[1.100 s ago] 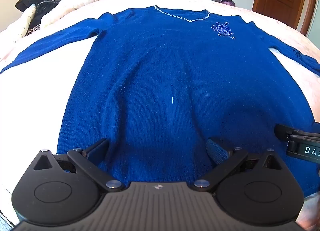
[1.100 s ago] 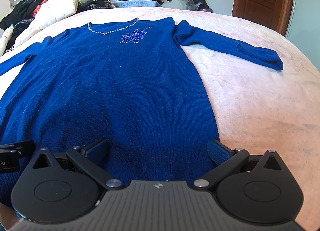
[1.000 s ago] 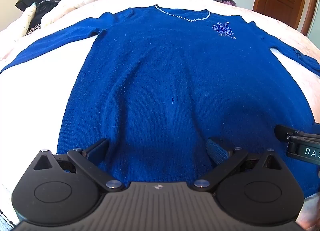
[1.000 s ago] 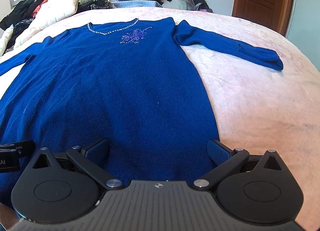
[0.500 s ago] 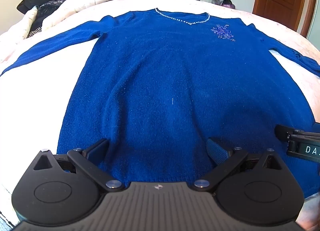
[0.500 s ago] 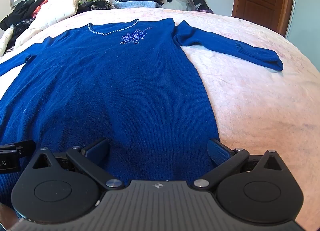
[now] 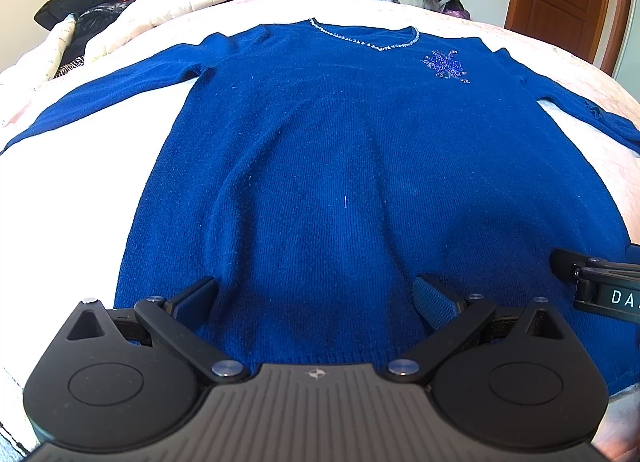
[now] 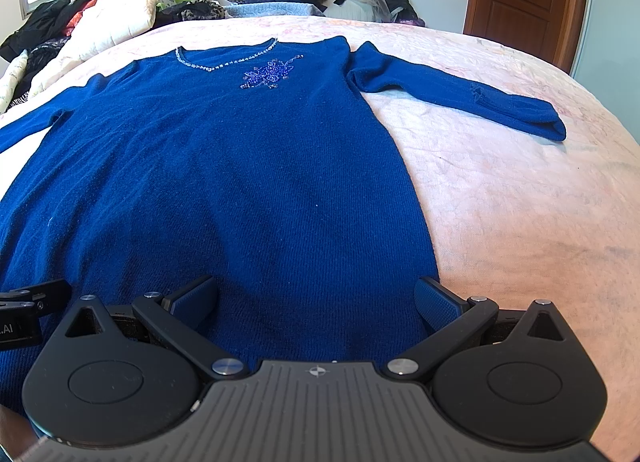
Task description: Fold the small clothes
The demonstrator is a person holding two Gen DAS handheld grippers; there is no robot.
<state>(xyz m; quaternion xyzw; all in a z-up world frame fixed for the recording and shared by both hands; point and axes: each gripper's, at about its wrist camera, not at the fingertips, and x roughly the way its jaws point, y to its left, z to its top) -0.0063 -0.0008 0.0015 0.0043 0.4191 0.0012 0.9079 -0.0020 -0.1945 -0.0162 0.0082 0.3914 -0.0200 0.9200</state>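
Across the pale pink bedspread (image 8: 520,189) a long-sleeved royal-blue knit sweater (image 7: 340,181) is lying flat, sleeves spread, beaded neckline (image 8: 224,61) facing away. Near its hem, the black left gripper (image 7: 316,298) and black right gripper (image 8: 316,298) are hovering side by side, jaws spread wide, gripping nothing.
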